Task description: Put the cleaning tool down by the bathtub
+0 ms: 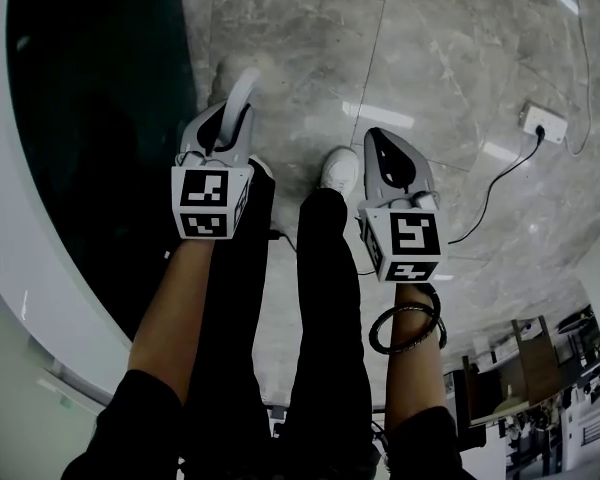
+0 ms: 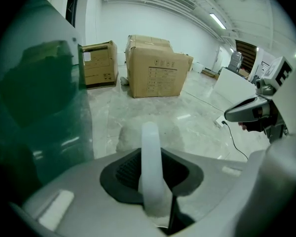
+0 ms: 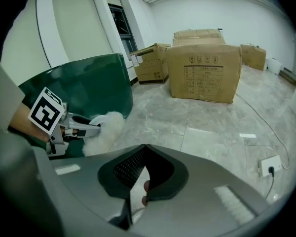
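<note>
- Nearest to me, my left gripper [image 2: 152, 168] is clamped on the white handle [image 2: 150, 147] of the cleaning tool, which runs straight out between the jaws.
- The tool's fluffy white head [image 3: 106, 130] hangs at the far end of that handle, just beside the bathtub's dark green wall [image 3: 89, 83] and low over the floor [image 1: 450, 58]. I cannot tell whether the fluff touches the tiles.
- From above, the handle points forward and down from my left gripper, with the tub's white rim [image 1: 0, 218] curving off on my left side.
- My right gripper [image 3: 143, 174] has its jaws together with nothing held. It hovers to the right of my legs, well apart from the tool.
- My white shoe [image 1: 338, 171] stands on the grey marble between the two grippers, and a black coiled band [image 1: 408, 328] sits on my right wrist.
- Further out, a white socket block [image 1: 540, 123] lies on the floor with a dark cable trailing from it. Cardboard boxes [image 3: 202, 70] stand against the far wall.
- As I judge it, the tool is already at the right spot by the tub but not yet put down. What is left is to lower it until it rests on the floor, then part the left jaws and draw clear.
</note>
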A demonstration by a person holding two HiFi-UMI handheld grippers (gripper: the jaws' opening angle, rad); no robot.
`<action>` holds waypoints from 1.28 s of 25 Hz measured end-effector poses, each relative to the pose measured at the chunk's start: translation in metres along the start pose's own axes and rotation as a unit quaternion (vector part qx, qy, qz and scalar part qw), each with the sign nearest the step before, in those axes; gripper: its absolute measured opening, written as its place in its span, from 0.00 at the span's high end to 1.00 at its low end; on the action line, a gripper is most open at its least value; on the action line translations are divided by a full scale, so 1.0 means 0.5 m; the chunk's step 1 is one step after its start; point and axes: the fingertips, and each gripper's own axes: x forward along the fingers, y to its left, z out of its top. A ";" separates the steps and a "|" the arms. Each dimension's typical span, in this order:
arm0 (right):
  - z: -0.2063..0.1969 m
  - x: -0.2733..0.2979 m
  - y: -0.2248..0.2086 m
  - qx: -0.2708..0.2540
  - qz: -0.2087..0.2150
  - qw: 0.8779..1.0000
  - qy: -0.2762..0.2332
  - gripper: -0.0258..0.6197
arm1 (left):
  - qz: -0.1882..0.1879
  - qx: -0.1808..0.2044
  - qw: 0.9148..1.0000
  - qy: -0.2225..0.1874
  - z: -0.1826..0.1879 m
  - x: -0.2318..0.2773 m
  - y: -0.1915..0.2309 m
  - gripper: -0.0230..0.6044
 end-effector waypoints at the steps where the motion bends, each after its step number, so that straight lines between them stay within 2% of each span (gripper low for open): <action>1: -0.008 0.006 -0.001 0.001 0.000 1.000 0.002 0.92 | 0.000 0.000 1.000 0.000 -0.005 0.009 0.003 0.82; 17: -0.135 0.118 0.001 -0.003 0.023 0.999 0.033 0.92 | 0.015 -0.009 0.999 0.035 -0.154 0.120 0.053 0.82; 32: -0.214 0.209 -0.013 -0.021 0.032 0.998 0.055 0.92 | 0.020 -0.026 0.999 0.036 -0.231 0.212 0.084 0.81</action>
